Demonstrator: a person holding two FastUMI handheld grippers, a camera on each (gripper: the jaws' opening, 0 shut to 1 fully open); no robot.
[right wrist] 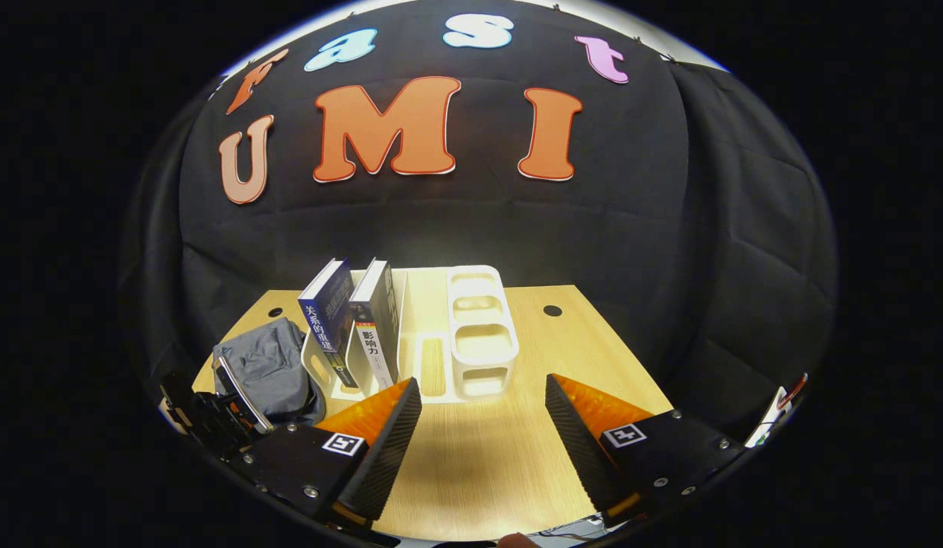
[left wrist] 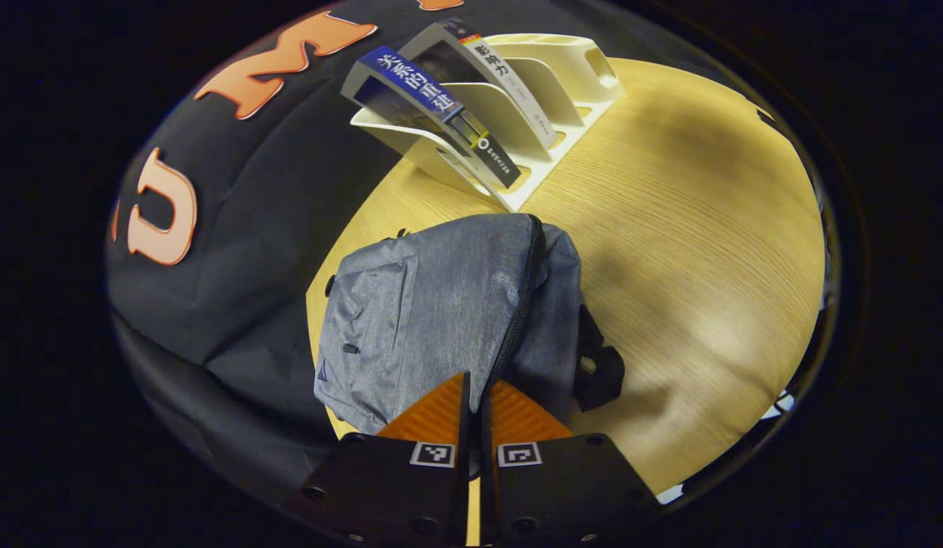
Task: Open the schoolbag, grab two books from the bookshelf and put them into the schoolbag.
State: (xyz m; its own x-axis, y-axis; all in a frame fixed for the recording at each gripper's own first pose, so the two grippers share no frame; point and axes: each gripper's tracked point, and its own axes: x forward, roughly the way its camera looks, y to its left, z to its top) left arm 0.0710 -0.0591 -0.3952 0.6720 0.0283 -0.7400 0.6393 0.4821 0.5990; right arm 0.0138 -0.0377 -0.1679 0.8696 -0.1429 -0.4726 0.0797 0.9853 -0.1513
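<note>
The grey schoolbag lies flat on the wooden table, and its black zip runs closed from the far end down to my left gripper. That gripper is shut at the zip's near end, with the pull hidden between its fingers. Behind the bag stands the white bookshelf holding a blue book and a dark book. In the right gripper view my right gripper hovers open and holds nothing. It faces the bookshelf, the blue book and the dark book. The schoolbag lies to the left.
The black cloth wall hangs close behind the table and along its left side. Bare wood lies right of the bookshelf and in front of it. The table's near edge is just under my right gripper.
</note>
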